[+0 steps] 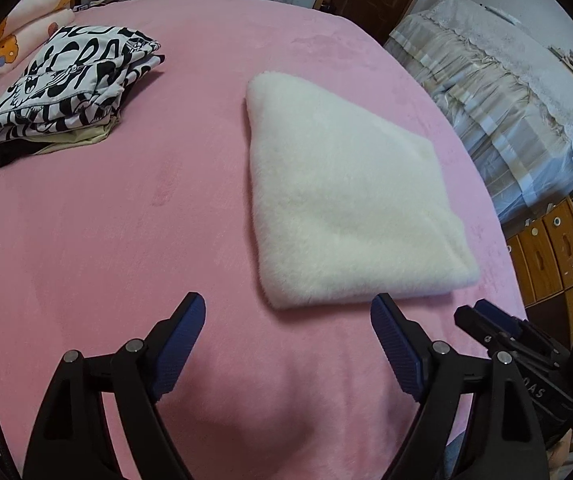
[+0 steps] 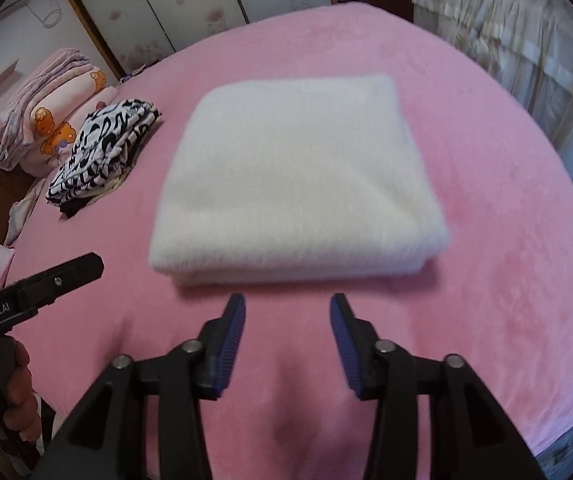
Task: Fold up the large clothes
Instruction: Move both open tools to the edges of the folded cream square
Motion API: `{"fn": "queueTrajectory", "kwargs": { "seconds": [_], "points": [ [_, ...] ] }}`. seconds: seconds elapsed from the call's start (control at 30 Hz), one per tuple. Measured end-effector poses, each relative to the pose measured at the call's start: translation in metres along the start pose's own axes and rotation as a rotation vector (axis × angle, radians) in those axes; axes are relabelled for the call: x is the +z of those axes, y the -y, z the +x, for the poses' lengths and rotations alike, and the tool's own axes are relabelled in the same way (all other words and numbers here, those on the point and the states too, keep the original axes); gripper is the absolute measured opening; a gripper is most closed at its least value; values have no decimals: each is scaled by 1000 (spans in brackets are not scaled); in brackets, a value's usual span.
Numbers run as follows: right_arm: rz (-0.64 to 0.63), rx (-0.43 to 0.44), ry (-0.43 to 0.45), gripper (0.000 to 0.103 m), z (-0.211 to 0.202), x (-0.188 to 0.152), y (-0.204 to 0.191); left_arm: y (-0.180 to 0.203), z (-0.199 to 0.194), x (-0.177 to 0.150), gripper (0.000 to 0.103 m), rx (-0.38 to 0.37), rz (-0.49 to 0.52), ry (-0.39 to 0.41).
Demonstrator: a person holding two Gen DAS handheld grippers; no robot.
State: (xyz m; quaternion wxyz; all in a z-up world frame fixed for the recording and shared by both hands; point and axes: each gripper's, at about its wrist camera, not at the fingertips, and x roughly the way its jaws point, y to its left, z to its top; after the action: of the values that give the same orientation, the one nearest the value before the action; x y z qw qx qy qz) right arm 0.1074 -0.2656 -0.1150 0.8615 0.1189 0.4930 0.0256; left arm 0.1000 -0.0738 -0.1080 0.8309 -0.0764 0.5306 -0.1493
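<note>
A white fluffy garment (image 1: 346, 208) lies folded into a thick rectangle on the pink bed cover (image 1: 126, 220); the right wrist view shows the same white garment (image 2: 298, 184) square-on, its folded edge nearest me. My left gripper (image 1: 288, 310) hovers just short of its near corner, jaws wide apart and empty. My right gripper (image 2: 287, 308) sits just in front of the near edge, jaws parted with nothing between them. The right gripper (image 1: 498, 324) also shows at the right of the left wrist view, and the left gripper (image 2: 46, 284) enters the right wrist view from the left, with a hand on its handle.
A stack of folded clothes topped by a black-and-white print (image 1: 70, 88) lies at the bed's far left, also seen as the folded stack (image 2: 102, 152). Rolled bedding with cartoon bears (image 2: 58, 112) sits behind it. A covered bed (image 1: 506, 92) and wooden cabinets (image 1: 546, 252) stand right.
</note>
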Motion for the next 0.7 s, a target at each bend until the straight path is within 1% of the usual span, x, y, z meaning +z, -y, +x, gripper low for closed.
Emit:
{"fn": "queueTrajectory", "kwargs": {
  "seconds": [0.03,0.1,0.2,0.3,0.4,0.47,0.57,0.63,0.7],
  "points": [
    [3,-5,19,63,-5,7,2,1,0,4,84,-9,0,-1],
    [9,-17,40,68,-11,17,8,3,1,11,84,-23,4,-5],
    [5,-47,56,71,-16,32,16,6,2,21,84,-25,12,-9],
    [-1,-74,63,75,-17,44,23,8,2,34,84,-11,16,2],
    [-7,-90,65,80,-18,53,31,8,-1,47,84,41,4,29],
    [-19,-115,70,80,-19,58,33,5,-1,56,84,51,-11,35],
    [-37,-145,76,80,-19,69,41,0,4,69,84,33,-22,9],
    [-32,-145,64,80,-18,77,48,-2,11,76,84,6,0,-13],
    [-20,-127,47,80,-15,83,57,-1,18,80,84,27,28,-24]
  ]
}}
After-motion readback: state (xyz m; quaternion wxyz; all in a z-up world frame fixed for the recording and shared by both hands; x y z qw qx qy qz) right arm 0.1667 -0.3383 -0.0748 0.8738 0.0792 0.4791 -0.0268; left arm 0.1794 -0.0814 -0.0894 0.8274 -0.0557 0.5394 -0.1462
